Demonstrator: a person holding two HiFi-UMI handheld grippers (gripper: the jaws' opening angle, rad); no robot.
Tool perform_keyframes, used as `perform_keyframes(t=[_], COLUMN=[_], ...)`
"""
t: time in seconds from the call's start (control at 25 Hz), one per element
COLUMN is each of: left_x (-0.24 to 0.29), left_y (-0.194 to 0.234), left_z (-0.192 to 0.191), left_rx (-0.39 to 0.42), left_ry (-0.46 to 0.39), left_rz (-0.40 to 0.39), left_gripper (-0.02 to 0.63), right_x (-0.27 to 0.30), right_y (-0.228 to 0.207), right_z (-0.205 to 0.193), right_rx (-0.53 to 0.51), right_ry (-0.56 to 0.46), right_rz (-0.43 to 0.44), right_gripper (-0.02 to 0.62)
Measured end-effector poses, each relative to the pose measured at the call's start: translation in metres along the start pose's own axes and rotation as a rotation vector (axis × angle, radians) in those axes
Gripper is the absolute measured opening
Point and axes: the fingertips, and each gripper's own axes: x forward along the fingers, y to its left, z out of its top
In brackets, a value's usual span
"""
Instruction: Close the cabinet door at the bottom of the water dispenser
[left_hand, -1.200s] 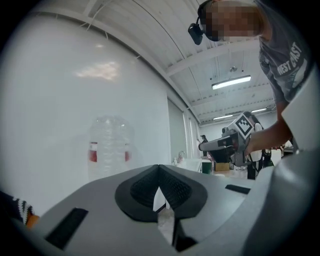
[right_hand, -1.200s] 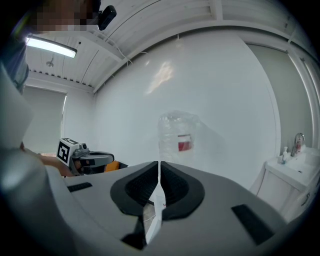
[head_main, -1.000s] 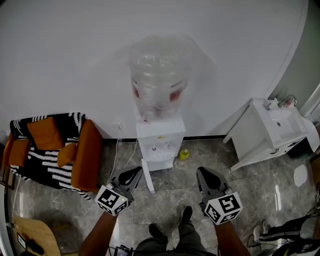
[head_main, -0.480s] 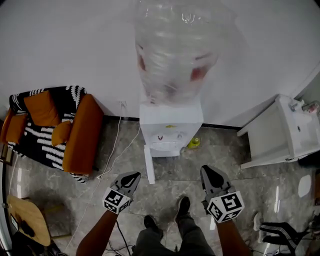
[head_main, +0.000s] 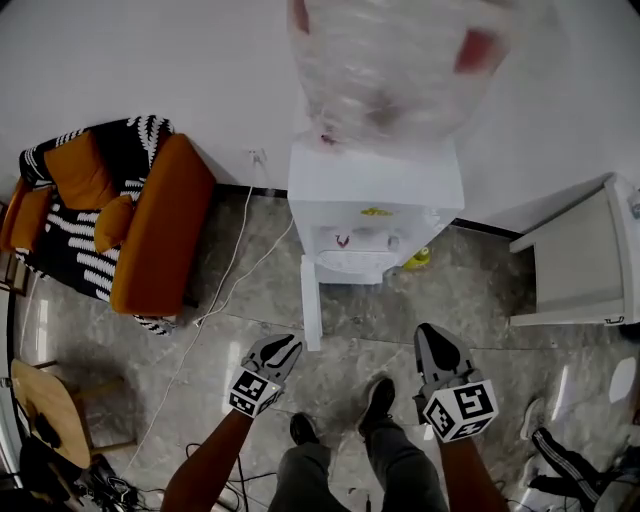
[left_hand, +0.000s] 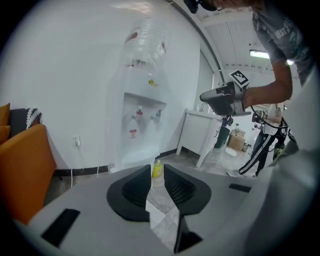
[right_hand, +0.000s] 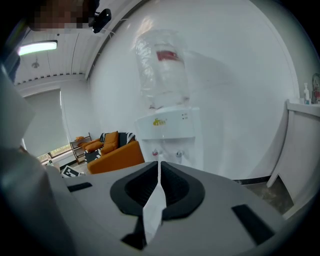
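The open cabinet door (head_main: 311, 302) juts nearward from the left front corner of the water dispenser (head_main: 375, 205), just beyond the left gripper (head_main: 288, 343), the nearer of the 2, whose empty jaws have just been opening slightly, while the right gripper (head_main: 429, 332) is clenched on nothing.

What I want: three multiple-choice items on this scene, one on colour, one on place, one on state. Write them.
1. The armchair is: A blue; B orange; C green.
2. The small yellow bottle is: A on the armchair; B on the floor beside the water dispenser; C on the dispenser's top.
3. The dispenser's bottom cabinet door is: A shut; B missing; C open.
Answers: 1 B, its arms and cushions are orange; 2 B, it sits on the tiles by the dispenser's base; 3 C, the door juts out from the base.
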Motion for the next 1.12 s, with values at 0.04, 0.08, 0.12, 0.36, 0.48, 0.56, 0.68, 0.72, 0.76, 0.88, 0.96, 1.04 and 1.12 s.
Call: perform_keyframes(t=[0.04,0.08,0.12,0.36,0.48,0.56,0.68,0.72,0.76,0.88,0.96,1.04,1.12], left_x=[0.007,0.014,0.021,0.052,0.059,0.062,0.067,0.069,0.072,0.081,0.085,0.089,0.093], left_y=[-0.001,-0.001,0.0,0.006,0.001,-0.002,-0.006,-0.007,-0.008,-0.011,-0.01,-0.011,-0.017], left_z=[-0.014,-0.028,-0.04,-0.107,-0.141,-0.16,-0.183,-0.189,-0.194,-0.201,-0.201,-0.199,-0.196], left_rx=[-0.012,-0.024,-0.037,-0.103,-0.114,-0.089,-0.042,-0.024,-0.006,0.033,0.047,0.056,0.064], left_ry=[0.014,0.029,0.042,0.102,0.144,0.186,0.237,0.249,0.257,0.266,0.26,0.257,0.253], left_rz=[-0.003,-0.005,-0.005,-0.004,-0.027,-0.045,-0.072,-0.08,-0.087,-0.094,-0.084,-0.082,-0.096], left_gripper=[0.086,0.089,0.1,0.179,0.23,0.232,0.23,0.23,0.226,0.189,0.153,0.121,0.121], right_x=[0.002,0.004,0.006,0.015,0.019,0.024,0.032,0.035,0.038,0.042,0.042,0.042,0.041], right_y=[-0.003,-0.006,-0.01,-0.036,-0.046,-0.052,-0.058,-0.06,-0.062,-0.064,-0.064,-0.065,-0.069], right_z=[-0.01,-0.02,-0.029,-0.075,-0.092,-0.1,-0.112,-0.117,-0.121,-0.135,-0.144,-0.151,-0.156], right_rx=[0.003,0.006,0.009,0.025,0.031,0.029,0.032,0.035,0.039,0.051,0.059,0.064,0.069], right_ry=[0.009,0.018,0.026,0.073,0.091,0.097,0.106,0.109,0.113,0.126,0.137,0.148,0.154], right_rz=[-0.002,-0.005,-0.009,-0.031,-0.036,-0.039,-0.044,-0.046,-0.047,-0.051,-0.052,-0.055,-0.061], right_gripper=[0.04,0.04,0.04,0.04,0.04,0.04,0.04,0.04,0.04,0.04,0.04,0.04,0.04])
